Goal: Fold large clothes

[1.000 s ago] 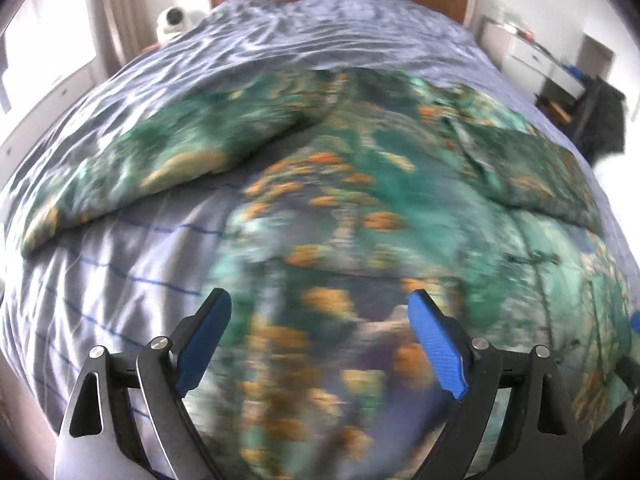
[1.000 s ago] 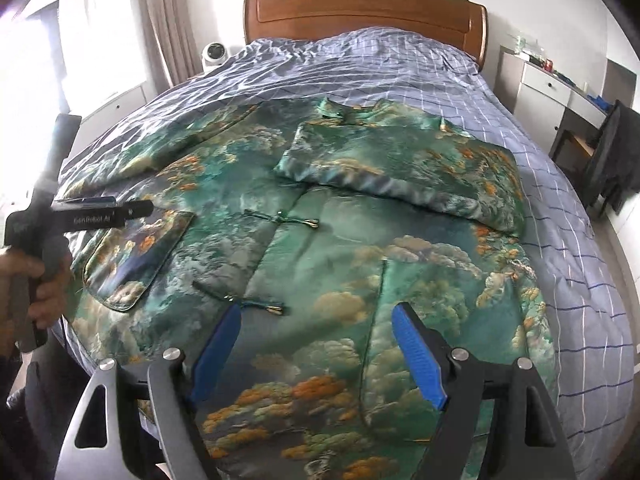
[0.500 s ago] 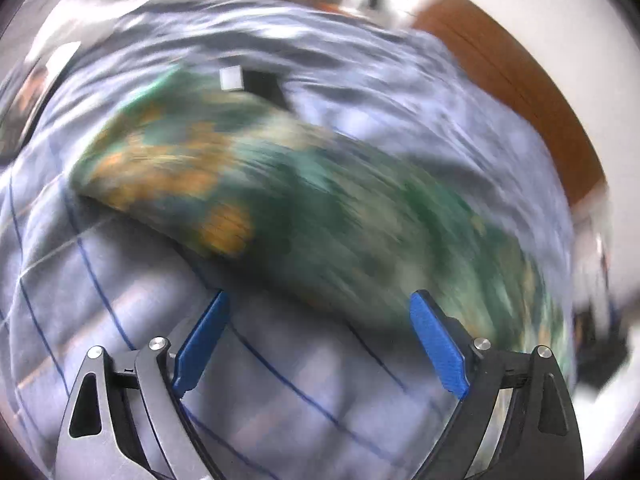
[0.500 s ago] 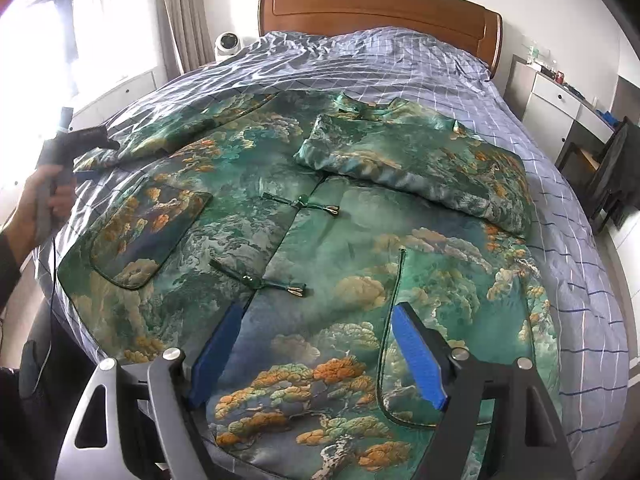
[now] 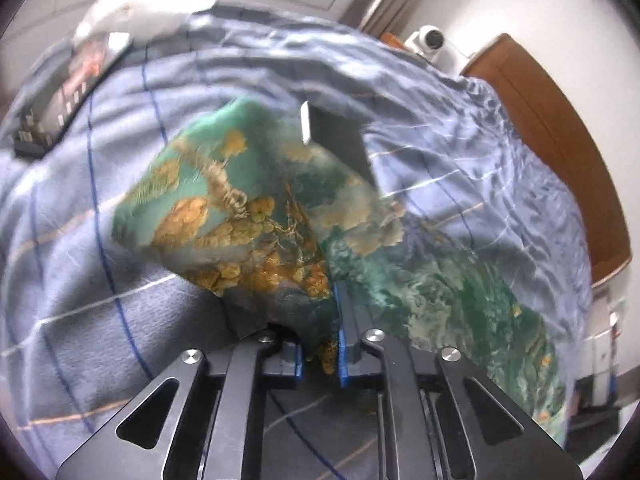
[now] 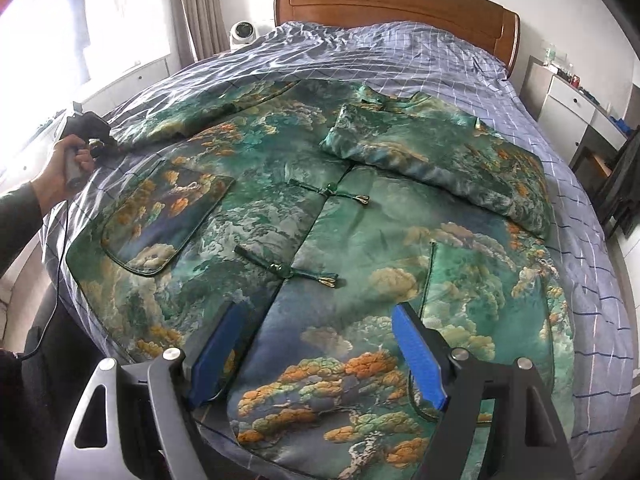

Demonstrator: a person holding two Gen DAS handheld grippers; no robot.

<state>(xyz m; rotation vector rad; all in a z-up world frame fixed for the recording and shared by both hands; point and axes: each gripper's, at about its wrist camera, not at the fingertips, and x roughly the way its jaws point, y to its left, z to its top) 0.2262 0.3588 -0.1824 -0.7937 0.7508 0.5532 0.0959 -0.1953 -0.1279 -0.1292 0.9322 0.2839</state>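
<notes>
- A large green jacket [image 6: 320,220] with orange and cream cloud patterns is lying spread, front up, across a bed [image 6: 568,264] covered in blue-grey checked bedding
- One sleeve [image 6: 440,160] is lying folded inward across the upper chest, while the other sleeve [image 6: 168,120] is stretching out toward the window side of the bed
- The left gripper [image 5: 320,344] is pointing steeply down at the cuff end of that outstretched sleeve [image 5: 248,216], and its blue fingers [image 5: 340,320] have just been closing; they are now sitting together, clamped on a bunched fold of the sleeve fabric
- In the right wrist view the person's left hand [image 6: 64,160] is wrapping around the handle of that gripper [image 6: 98,140] at the bed's edge, the dark-sleeved forearm [image 6: 20,220] reaching in from the left side of the picture and a thin cable trailing down from the handle
- The right gripper [image 6: 316,356] is angling down over the jacket's lower hem, its blue fingers [image 6: 418,360] standing wide apart with the fabric below them; whether they are touching the cloth cannot be told
- Two knotted frog fastenings [image 6: 288,270] are lying closed along the jacket's centre front, and a patch pocket [image 6: 160,220] is showing on the side toward the left hand
- A wooden headboard [image 6: 400,4] is standing at the far end of the bed
</notes>
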